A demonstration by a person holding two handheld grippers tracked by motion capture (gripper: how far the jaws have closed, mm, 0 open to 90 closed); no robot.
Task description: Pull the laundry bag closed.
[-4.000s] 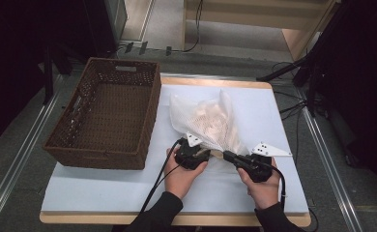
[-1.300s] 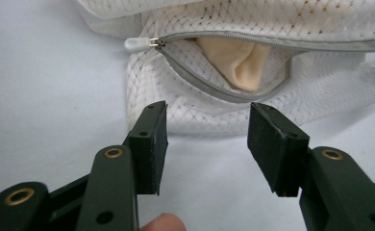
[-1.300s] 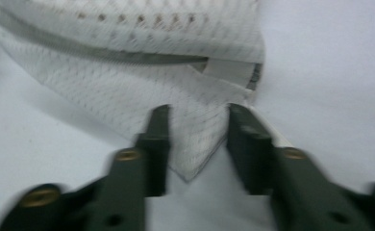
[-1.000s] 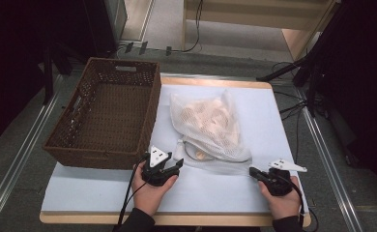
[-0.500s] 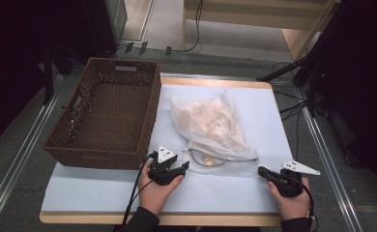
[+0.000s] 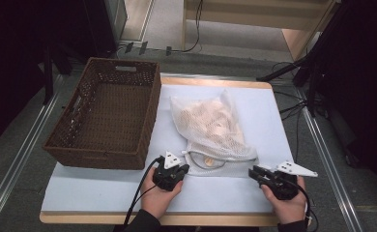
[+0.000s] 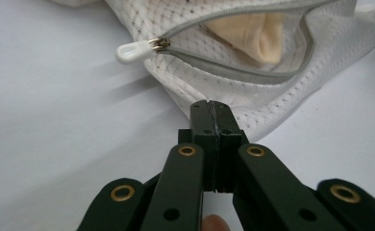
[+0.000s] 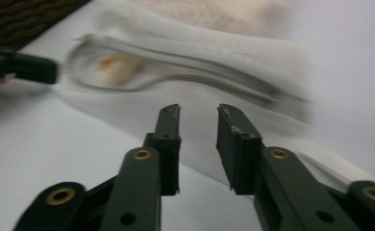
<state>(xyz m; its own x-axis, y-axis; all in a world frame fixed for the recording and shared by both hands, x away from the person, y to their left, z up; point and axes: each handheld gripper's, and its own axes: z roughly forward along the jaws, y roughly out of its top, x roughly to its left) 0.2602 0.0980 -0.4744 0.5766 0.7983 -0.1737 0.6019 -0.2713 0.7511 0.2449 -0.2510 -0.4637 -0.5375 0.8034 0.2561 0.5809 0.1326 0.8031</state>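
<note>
High view: since a moment ago the right hand-held gripper (image 6: 258, 174) has drawn back from the mesh bag (image 6: 214, 129), jaws parted and empty. Left hand-held gripper (image 6: 178, 169) stays pinched shut on the bag's near edge beside the basket (image 6: 107, 116) on the desk (image 6: 99, 191).

Motion blur smears the mesh bag (image 8: 185, 62) across my right gripper view, so its zipper line and the pale contents cannot be read there. In my left gripper view the frame's top edge cuts off the same bag, and my own fingertip (image 7: 215, 223) barely peeks in at the bottom, behind the black jaws.
</note>
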